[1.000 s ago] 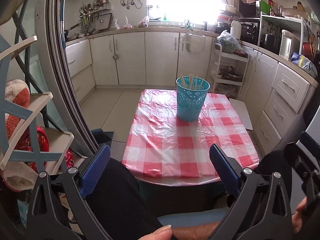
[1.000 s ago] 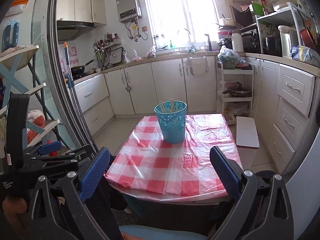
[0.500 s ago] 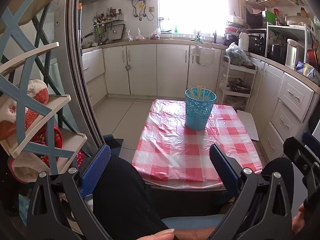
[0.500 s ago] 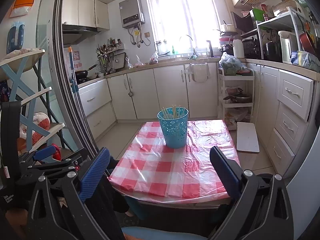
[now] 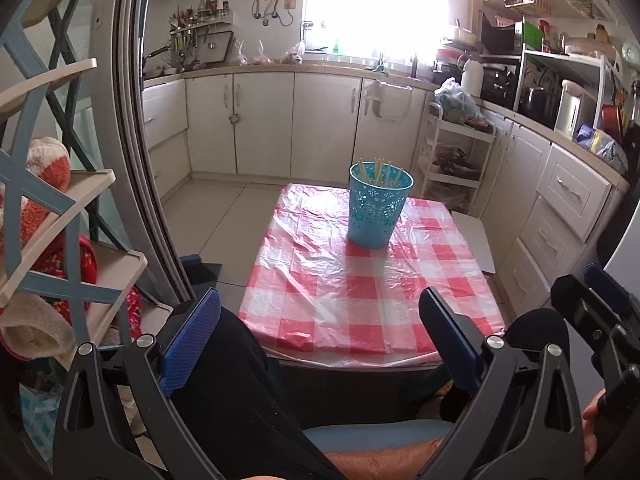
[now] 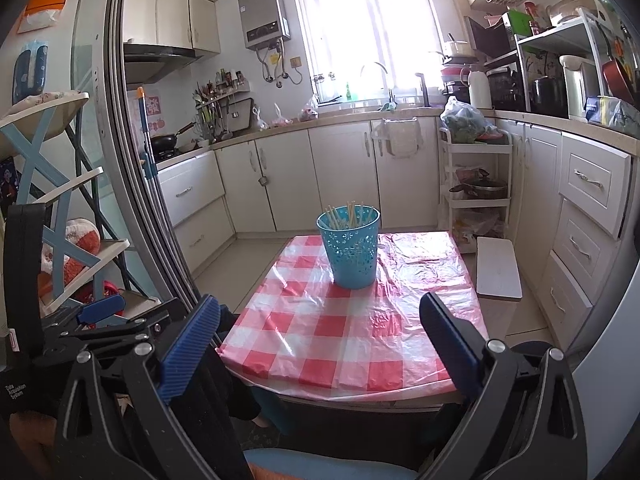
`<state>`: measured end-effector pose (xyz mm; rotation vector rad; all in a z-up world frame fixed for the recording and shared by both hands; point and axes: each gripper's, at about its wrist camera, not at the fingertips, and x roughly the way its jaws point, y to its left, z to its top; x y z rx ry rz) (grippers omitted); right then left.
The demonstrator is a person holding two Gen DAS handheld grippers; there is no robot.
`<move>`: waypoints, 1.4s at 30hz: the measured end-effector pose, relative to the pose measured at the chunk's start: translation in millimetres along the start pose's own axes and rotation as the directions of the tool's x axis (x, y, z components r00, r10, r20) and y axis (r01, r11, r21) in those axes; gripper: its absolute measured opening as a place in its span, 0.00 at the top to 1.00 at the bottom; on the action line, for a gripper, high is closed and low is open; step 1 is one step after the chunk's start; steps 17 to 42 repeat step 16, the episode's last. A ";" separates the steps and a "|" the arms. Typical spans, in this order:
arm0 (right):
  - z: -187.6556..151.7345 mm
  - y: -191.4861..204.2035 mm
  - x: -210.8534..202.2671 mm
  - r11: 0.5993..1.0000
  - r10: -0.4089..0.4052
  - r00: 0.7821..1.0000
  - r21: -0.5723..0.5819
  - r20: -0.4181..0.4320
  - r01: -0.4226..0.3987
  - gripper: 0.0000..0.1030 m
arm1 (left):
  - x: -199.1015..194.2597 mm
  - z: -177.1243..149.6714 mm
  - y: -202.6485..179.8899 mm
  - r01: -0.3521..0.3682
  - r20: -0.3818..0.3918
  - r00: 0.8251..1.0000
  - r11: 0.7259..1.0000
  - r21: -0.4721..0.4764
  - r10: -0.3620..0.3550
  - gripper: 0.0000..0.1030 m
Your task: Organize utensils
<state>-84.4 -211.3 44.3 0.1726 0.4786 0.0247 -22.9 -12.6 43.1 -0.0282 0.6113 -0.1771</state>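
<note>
A blue perforated holder (image 5: 379, 206) stands upright on the far half of a small table with a red-and-white checked cloth (image 5: 360, 292); several wooden chopsticks (image 5: 378, 170) stick up inside it. It also shows in the right wrist view (image 6: 352, 250) with the chopsticks (image 6: 348, 214) on the same cloth (image 6: 352, 332). My left gripper (image 5: 320, 334) is open and empty, held back from the table's near edge above a dark-trousered knee. My right gripper (image 6: 320, 340) is open and empty, also short of the near edge. No utensils lie loose on the cloth.
A blue-and-cream shelf rack (image 5: 60, 208) with soft toys stands at the left beside a sliding door frame (image 5: 136, 152). White cabinets (image 6: 588, 216) run along the right and back. A white trolley (image 6: 476, 184) and a white board (image 6: 498, 268) sit beyond the table's right side.
Both grippers have drawn back and tilted upward, so the table and holder sit farther off and lower in view. Both stay open and empty.
</note>
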 end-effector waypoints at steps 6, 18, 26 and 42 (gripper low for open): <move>-2.4 -2.7 10.2 1.000 0.005 1.000 0.010 -0.031 -0.005 0.07 | -1.3 0.7 -2.7 -0.022 0.058 0.998 0.999 0.026 0.021 0.07; -4.7 -9.2 21.8 1.000 -0.002 0.998 0.021 -0.055 0.003 0.07 | 39.1 -1.2 11.1 -0.028 -0.085 0.996 0.999 -0.034 0.025 0.07; -4.7 -9.2 21.8 1.000 -0.002 0.998 0.021 -0.055 0.003 0.07 | 39.1 -1.2 11.1 -0.028 -0.085 0.996 0.999 -0.034 0.025 0.07; -4.7 -9.2 21.8 1.000 -0.002 0.998 0.021 -0.055 0.003 0.07 | 39.1 -1.2 11.1 -0.028 -0.085 0.996 0.999 -0.034 0.025 0.07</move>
